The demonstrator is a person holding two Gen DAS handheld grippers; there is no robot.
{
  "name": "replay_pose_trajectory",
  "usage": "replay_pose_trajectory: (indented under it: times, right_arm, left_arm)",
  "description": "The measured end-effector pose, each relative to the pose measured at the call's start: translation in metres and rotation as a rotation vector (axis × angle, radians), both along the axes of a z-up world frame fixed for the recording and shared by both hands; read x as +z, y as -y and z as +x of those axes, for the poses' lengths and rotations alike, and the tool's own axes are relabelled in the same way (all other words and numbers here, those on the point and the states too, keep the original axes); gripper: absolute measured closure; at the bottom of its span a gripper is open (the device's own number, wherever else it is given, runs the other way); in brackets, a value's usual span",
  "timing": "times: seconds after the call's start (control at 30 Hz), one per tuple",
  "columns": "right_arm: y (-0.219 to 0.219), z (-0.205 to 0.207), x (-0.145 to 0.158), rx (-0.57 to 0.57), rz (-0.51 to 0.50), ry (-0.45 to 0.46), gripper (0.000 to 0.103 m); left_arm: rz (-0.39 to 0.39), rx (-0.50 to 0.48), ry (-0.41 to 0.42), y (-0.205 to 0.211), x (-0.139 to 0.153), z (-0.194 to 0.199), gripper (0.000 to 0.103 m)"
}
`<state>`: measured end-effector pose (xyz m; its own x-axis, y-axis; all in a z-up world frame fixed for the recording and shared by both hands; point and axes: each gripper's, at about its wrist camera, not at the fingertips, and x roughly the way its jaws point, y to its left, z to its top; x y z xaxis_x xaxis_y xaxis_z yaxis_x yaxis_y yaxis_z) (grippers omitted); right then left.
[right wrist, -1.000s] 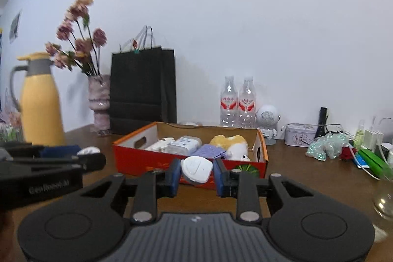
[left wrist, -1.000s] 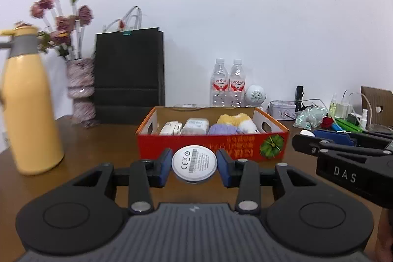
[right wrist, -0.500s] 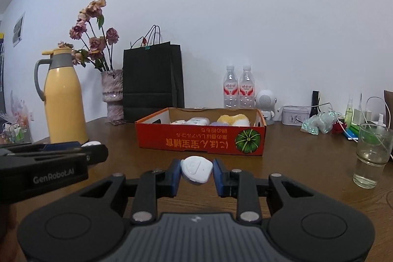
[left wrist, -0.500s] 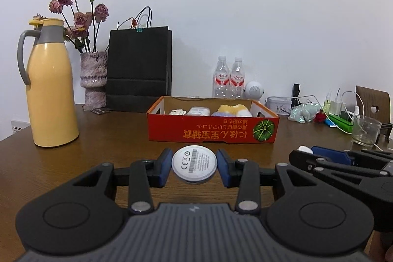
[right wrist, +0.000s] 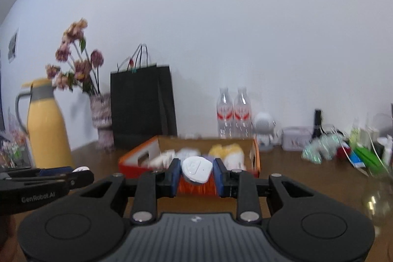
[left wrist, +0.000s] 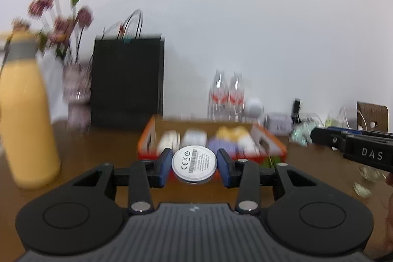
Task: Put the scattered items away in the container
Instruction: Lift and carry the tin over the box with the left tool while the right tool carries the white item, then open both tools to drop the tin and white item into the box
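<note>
Left gripper (left wrist: 194,166): jaws clamped on a white round disc (left wrist: 194,165), one blue pad against each side of its rim. The disc stands on edge with its labelled flat face toward the camera; being round, it shows no long axis, and the printed barcode runs slightly tilted from level. Right gripper (right wrist: 196,172): jaws clamped on a white rounded device (right wrist: 197,169), pads touching its left and right edges. The device lies tilted, its broad face up and toward the camera, its longer axis running roughly across from pad to pad, the right end lower. Both held items are off the tabletop (left wrist: 98,151), in front of the near wall of the orange box (left wrist: 277,151). The box sits on the tabletop, long axis running left to right in the left wrist view. Inside it lie white items (left wrist: 194,139), a yellow soft item (left wrist: 232,133) and a purple item (left wrist: 221,145); blur hides finer detail. A yellow jug (left wrist: 24,119) stands at the left. Behind the box, against the wall, stand a vase of flowers (right wrist: 100,119), a black bag (left wrist: 127,80) and two water bottles (right wrist: 233,112). Assorted clutter (right wrist: 319,149) lies at the right.
</note>
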<state>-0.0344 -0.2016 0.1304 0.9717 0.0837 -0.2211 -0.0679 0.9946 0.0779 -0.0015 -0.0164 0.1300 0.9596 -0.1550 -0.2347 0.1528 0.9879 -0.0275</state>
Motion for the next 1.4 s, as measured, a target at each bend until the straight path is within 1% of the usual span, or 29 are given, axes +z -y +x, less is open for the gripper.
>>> replay_pose_trajectory:
  times: [0.07, 0.13, 0.17, 0.23, 0.27, 0.33, 0.37, 0.43, 0.47, 0.5, 0.57, 0.6, 0.67, 0.7, 0.73, 0.77, 0.8, 0.83, 0.87, 0.9, 0.93, 0.97, 1.03, 1.07, 1.1, 1.13, 1.17, 1.23, 1.4]
  right_arm:
    - [0.007, 0.028, 0.021, 0.018, -0.018, -0.01, 0.076]
    - [0.014, 0.06, 0.041, 0.033, -0.039, -0.033, 0.076]
    - [0.019, 0.077, 0.052, 0.035, -0.034, -0.045, 0.076]
    - [0.028, 0.116, 0.072, 0.048, -0.015, -0.106, 0.076]
    - [0.033, 0.137, 0.08, 0.047, -0.007, -0.146, 0.076]
    - [0.038, 0.181, 0.09, 0.064, -0.001, -0.255, 0.076]
    - [0.041, 0.204, 0.091, 0.075, 0.009, -0.32, 0.076]
    - [0.046, 0.25, 0.084, 0.1, 0.032, -0.479, 0.076]
    - [0.049, 0.274, 0.075, 0.117, 0.059, -0.57, 0.076]
    - [0.051, 0.295, 0.064, 0.13, 0.087, -0.657, 0.076]
    - [0.054, 0.327, 0.035, 0.125, 0.115, -0.795, 0.076]
    - [0.053, 0.339, 0.021, 0.107, 0.105, -0.841, 0.076]
    - [0.05, 0.355, -0.003, 0.088, 0.084, -0.901, 0.075]
    - [0.05, 0.362, -0.014, 0.081, 0.082, -0.935, 0.075]
    - [0.049, 0.367, -0.024, 0.071, 0.079, -0.965, 0.069]
    - [0.048, 0.37, -0.033, 0.059, 0.073, -0.991, 0.064]
    - [0.049, 0.374, -0.04, 0.046, 0.07, -1.009, 0.054]
    - [0.05, 0.377, -0.044, 0.038, 0.076, -1.021, 0.049]
    - [0.051, 0.378, -0.047, 0.038, 0.091, -1.033, 0.044]
    - [0.054, 0.379, -0.048, 0.039, 0.111, -1.042, 0.042]
    - [0.057, 0.378, -0.048, 0.036, 0.125, -1.046, 0.041]
    - [0.058, 0.376, -0.046, 0.03, 0.128, -1.049, 0.04]
    - [0.06, 0.376, -0.04, 0.015, 0.122, -1.053, 0.03]
    - [0.06, 0.376, -0.037, 0.01, 0.119, -1.055, 0.028]
    - [0.06, 0.374, -0.032, 0.007, 0.117, -1.056, 0.024]
    - [0.059, 0.371, -0.027, 0.007, 0.114, -1.056, 0.023]
    - [0.058, 0.368, -0.021, 0.007, 0.111, -1.054, 0.022]
    - [0.056, 0.364, -0.011, 0.009, 0.101, -1.052, 0.017]
    - [0.046, 0.345, 0.014, 0.011, 0.091, -1.032, 0.013]
  left_arm:
    - [0.021, -0.015, -0.002, -0.002, 0.026, 0.034, 0.063]
    - [0.029, -0.042, -0.033, -0.003, 0.05, 0.073, 0.063]
    - [0.03, -0.061, -0.06, -0.003, 0.061, 0.093, 0.063]
    - [0.041, -0.113, -0.158, 0.0, 0.075, 0.137, 0.063]
    - [0.034, -0.141, -0.226, 0.002, 0.078, 0.161, 0.063]
    - [0.017, -0.2, -0.39, 0.007, 0.075, 0.208, 0.063]
    - [0.014, -0.21, -0.481, 0.01, 0.069, 0.233, 0.063]
    - [0.037, -0.203, -0.641, 0.016, 0.048, 0.278, 0.063]
    - [0.058, -0.202, -0.705, 0.02, 0.037, 0.295, 0.063]
    - [0.07, -0.198, -0.751, 0.022, 0.026, 0.309, 0.063]
    - [0.082, -0.183, -0.812, 0.026, 0.002, 0.334, 0.063]
    - [0.071, -0.173, -0.83, 0.027, -0.007, 0.342, 0.063]
    - [0.071, -0.171, -0.887, 0.03, -0.026, 0.356, 0.062]
    - [0.076, -0.171, -0.91, 0.032, -0.035, 0.361, 0.06]
    - [0.086, -0.161, -0.922, 0.033, -0.041, 0.363, 0.055]
    - [0.106, -0.146, -0.931, 0.033, -0.044, 0.364, 0.043]
    - [0.126, -0.137, -0.931, 0.033, -0.044, 0.365, 0.032]
    - [0.138, -0.133, -0.924, 0.033, -0.043, 0.364, 0.027]
    - [0.147, -0.123, -0.916, 0.032, -0.04, 0.365, 0.016]
    - [0.149, -0.112, -0.914, 0.031, -0.037, 0.365, 0.012]
    - [0.145, -0.104, -0.916, 0.029, -0.033, 0.366, 0.011]
    - [0.139, -0.094, -0.922, 0.026, -0.028, 0.366, 0.007]
    - [0.138, -0.072, -0.93, 0.022, -0.019, 0.364, 0.003]
    - [0.14, -0.055, -0.931, 0.021, -0.015, 0.361, 0.0]
    - [0.139, -0.036, -0.935, 0.02, -0.011, 0.359, 0.0]
    - [0.135, -0.021, -0.943, 0.019, -0.008, 0.357, 0.0]
    - [0.133, -0.011, -0.95, 0.017, -0.003, 0.354, 0.0]
    - [0.143, -0.004, -0.947, 0.016, 0.005, 0.346, 0.0]
    - [0.161, 0.025, -0.951, 0.014, 0.029, 0.318, 0.0]
